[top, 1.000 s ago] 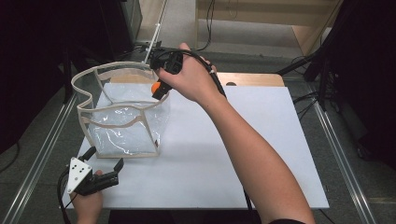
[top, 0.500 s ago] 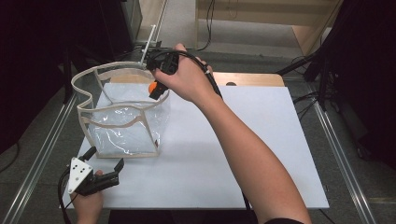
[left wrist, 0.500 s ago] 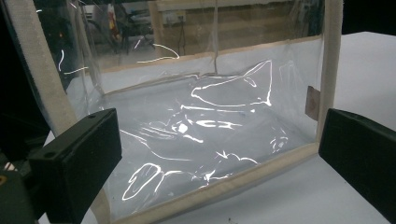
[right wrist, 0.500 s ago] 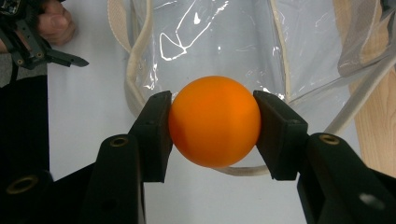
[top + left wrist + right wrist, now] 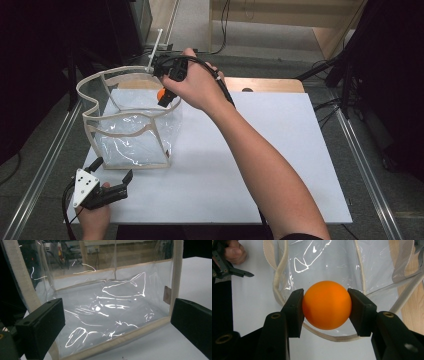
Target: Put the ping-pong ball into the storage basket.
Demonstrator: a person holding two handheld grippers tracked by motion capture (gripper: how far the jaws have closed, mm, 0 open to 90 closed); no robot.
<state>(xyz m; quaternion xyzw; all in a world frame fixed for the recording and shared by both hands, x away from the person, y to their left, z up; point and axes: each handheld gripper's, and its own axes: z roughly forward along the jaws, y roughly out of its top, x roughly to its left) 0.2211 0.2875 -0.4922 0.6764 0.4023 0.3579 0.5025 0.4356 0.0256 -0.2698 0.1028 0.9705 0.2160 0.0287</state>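
Bright overhead light, dark surroundings; white glare streaks on the clear bag (image 5: 107, 305).

The high view looks forward and down on the white worktop (image 5: 280, 165) from above the person's side. The left gripper view faces the clear bag (image 5: 107, 305) close and level. The right gripper view looks down into it.

My left gripper (image 5: 111, 170) is black with a grey three-cornered plate; my right gripper (image 5: 325, 305) shows brass-ringed screw holes.
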